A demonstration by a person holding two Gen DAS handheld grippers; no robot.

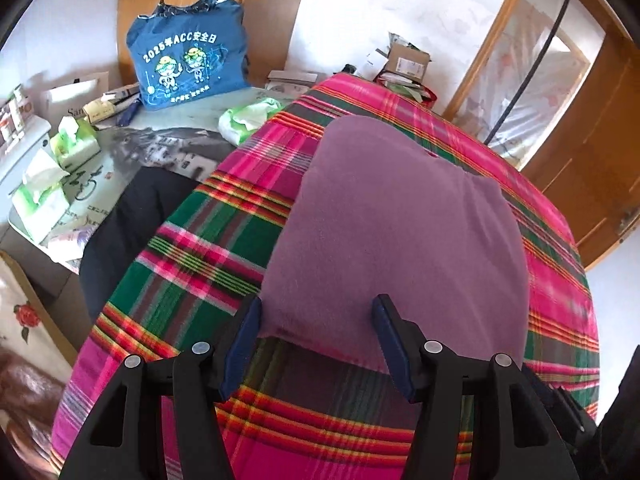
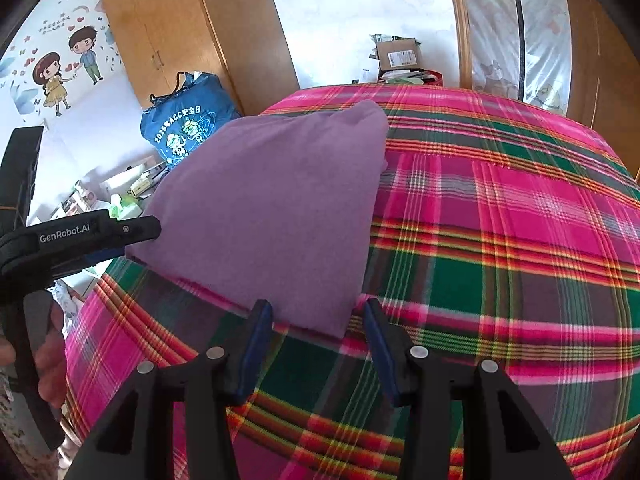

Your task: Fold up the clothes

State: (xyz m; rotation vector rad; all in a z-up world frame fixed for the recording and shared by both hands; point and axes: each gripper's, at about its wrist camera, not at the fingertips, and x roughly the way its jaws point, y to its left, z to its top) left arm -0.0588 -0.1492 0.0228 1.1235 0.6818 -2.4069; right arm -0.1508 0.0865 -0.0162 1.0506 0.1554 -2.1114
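Purple fleece garment (image 1: 396, 232) folded on plaid bed; near edge at 12 o'clock of both tools, long axis running away. Left tool (image 1: 316, 322) nearer, over left corner, wide, empty; right tool (image 2: 318, 320) wide, empty.

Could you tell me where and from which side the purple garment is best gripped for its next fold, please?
Probably at its two near corners, coming from the near edge. The purple garment lies flat and already folded on the plaid cloth, its near hem free. The left gripper and right gripper stand open at those corners, so each could pinch one.
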